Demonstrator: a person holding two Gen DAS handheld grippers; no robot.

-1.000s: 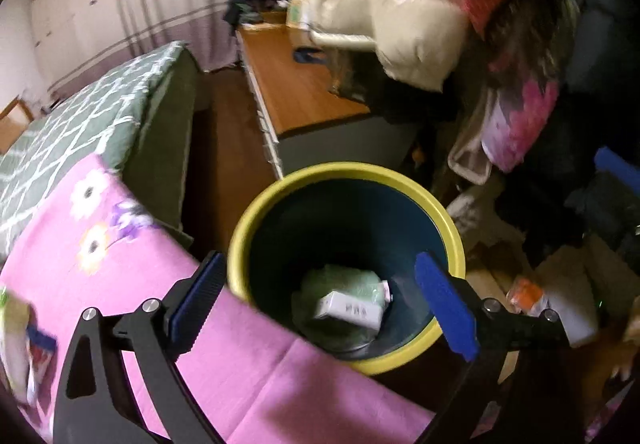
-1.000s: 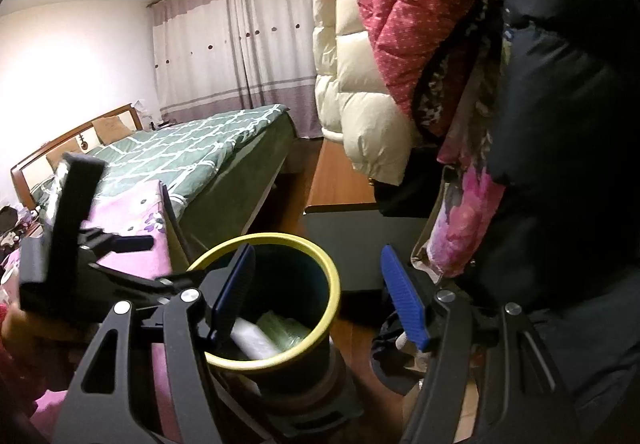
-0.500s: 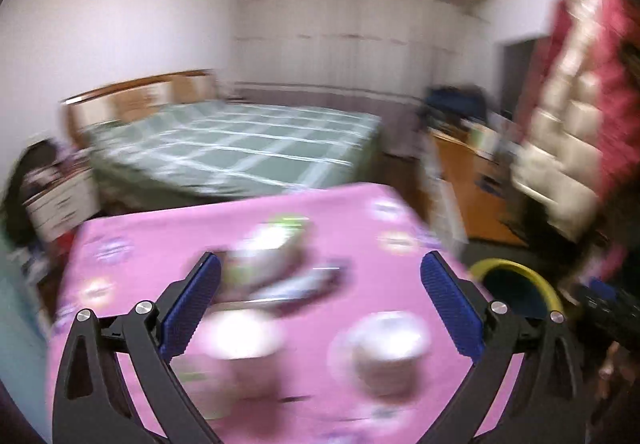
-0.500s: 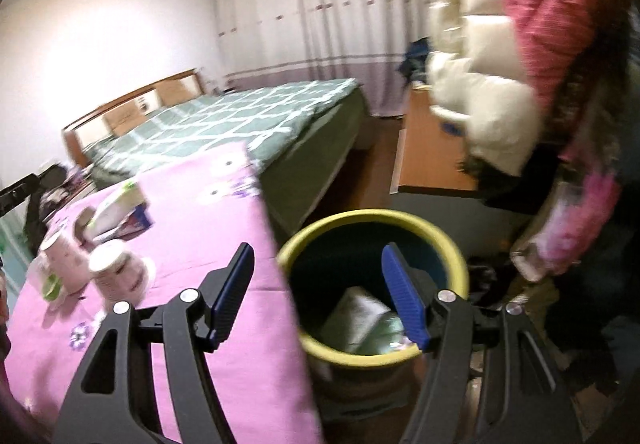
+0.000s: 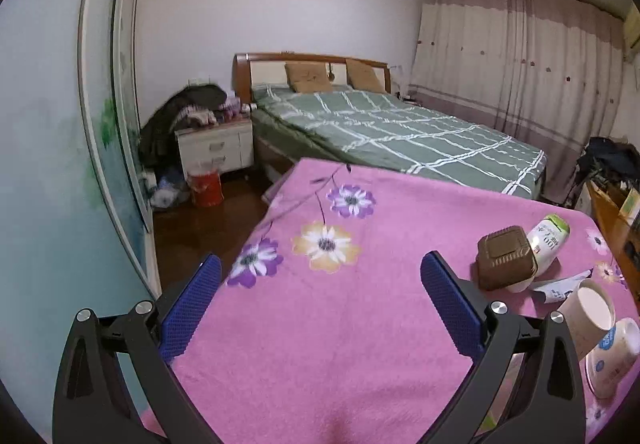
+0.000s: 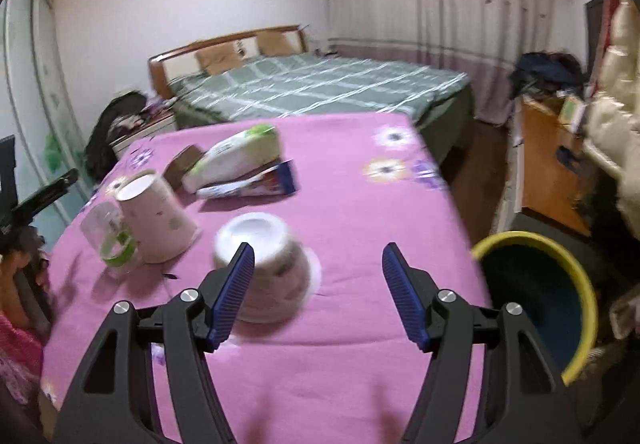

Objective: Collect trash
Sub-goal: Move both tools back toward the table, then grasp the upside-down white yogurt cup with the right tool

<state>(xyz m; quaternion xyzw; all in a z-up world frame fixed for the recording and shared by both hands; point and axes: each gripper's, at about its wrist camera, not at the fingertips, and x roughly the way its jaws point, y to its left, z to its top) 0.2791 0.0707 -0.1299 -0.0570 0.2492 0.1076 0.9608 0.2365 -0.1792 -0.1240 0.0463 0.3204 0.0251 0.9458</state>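
Right wrist view: our right claw (image 6: 318,268) gapes empty over the counter (image 6: 360,356) beside an upturned bowl (image 6: 264,264); left claw (image 5: 318,284) wide open, empty.

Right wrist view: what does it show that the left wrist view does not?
Only the right wrist view shows the yellow-rimmed dark bin beside the table and the clear plastic cup with a green band. Only the left wrist view shows the red bucket on the floor. Both show the pink flowered tablecloth, the brown square box and the green checked bed.
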